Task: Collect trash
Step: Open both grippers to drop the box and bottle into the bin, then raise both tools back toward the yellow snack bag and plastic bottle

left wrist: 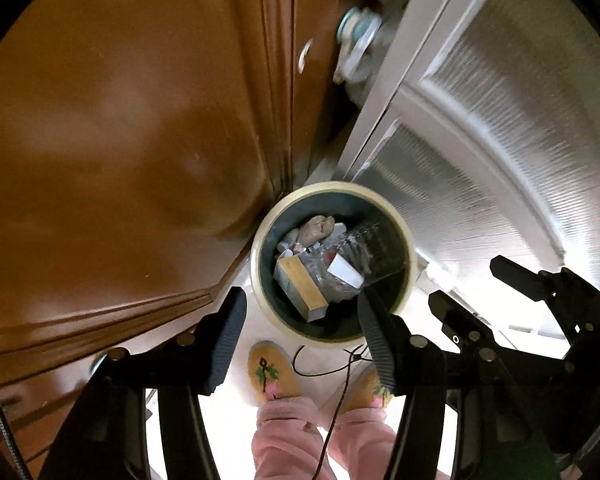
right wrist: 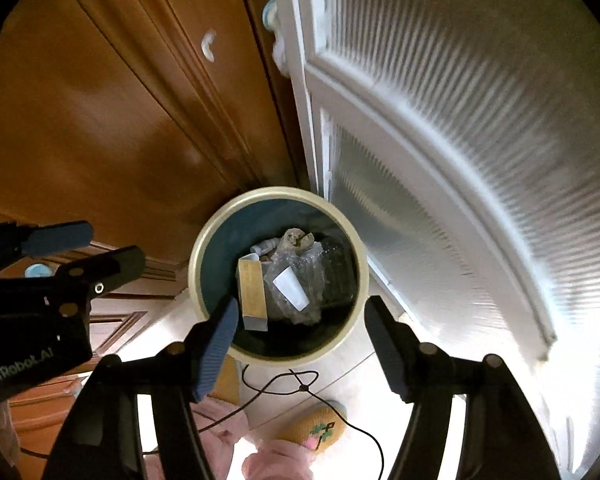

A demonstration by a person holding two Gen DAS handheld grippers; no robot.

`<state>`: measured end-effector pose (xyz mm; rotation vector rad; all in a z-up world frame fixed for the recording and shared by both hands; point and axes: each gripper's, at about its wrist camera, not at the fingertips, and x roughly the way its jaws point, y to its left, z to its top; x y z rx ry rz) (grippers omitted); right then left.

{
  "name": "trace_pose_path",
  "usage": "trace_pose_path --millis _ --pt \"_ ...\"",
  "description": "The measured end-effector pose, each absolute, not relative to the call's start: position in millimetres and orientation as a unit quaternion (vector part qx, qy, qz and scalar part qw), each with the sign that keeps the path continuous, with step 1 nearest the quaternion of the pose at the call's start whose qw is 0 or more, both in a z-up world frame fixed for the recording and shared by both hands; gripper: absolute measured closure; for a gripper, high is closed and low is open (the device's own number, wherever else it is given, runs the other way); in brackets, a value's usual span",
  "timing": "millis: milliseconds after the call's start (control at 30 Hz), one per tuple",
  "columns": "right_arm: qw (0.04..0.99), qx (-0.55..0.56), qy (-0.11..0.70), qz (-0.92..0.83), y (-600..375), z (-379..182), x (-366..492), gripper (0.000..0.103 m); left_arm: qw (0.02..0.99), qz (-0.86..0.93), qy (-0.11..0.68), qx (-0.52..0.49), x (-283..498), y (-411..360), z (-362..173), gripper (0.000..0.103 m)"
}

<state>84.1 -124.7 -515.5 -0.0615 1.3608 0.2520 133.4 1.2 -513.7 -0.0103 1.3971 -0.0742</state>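
A round trash bin (left wrist: 405, 236) with a cream rim and dark teal inside stands on the floor below both grippers; it also shows in the right wrist view (right wrist: 216, 240). It holds a tan and white box (left wrist: 302, 286) (right wrist: 253, 292), a white card (left wrist: 345, 273) (right wrist: 291, 286), crumpled clear plastic (left wrist: 364, 240) (right wrist: 320, 268) and a wad of paper (left wrist: 318, 229) (right wrist: 296, 240). My left gripper (left wrist: 302, 310) is open and empty above the bin's near rim. My right gripper (right wrist: 302, 322) is open and empty above the bin; it also shows in the left wrist view (left wrist: 476, 280).
A brown wooden cabinet (left wrist: 120, 120) (right wrist: 100, 120) stands left of the bin. A white door with ribbed glass (left wrist: 500, 140) (right wrist: 440, 160) stands right. The person's yellow slippers (left wrist: 272, 372) (right wrist: 320, 424) and a thin black cable (left wrist: 332, 368) (right wrist: 284, 384) lie on the pale floor.
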Motion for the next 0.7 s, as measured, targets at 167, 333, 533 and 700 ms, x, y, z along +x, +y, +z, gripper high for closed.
trace_pose_path --millis 167,333,533,700 --pt "0.774 -0.018 0.622 0.116 -132.1 -467.8 79.0 0.037 0.780 -0.040 0.625 -0.013 121.2 -4.2 -460.1 0.047" --pt "0.787 -0.020 0.603 0.127 -134.8 -413.2 69.9 0.037 0.797 -0.051 0.602 -0.013 109.9 -7.7 -404.6 0.047" --pt "0.805 -0.022 0.575 0.145 -138.2 -343.8 59.1 0.037 0.814 -0.065 0.577 -0.003 96.1 -13.1 -336.0 0.047" --pt "0.817 -0.023 0.553 0.159 -141.7 -294.5 49.1 0.037 0.834 -0.070 0.547 -0.001 87.8 -16.1 -278.3 0.047"
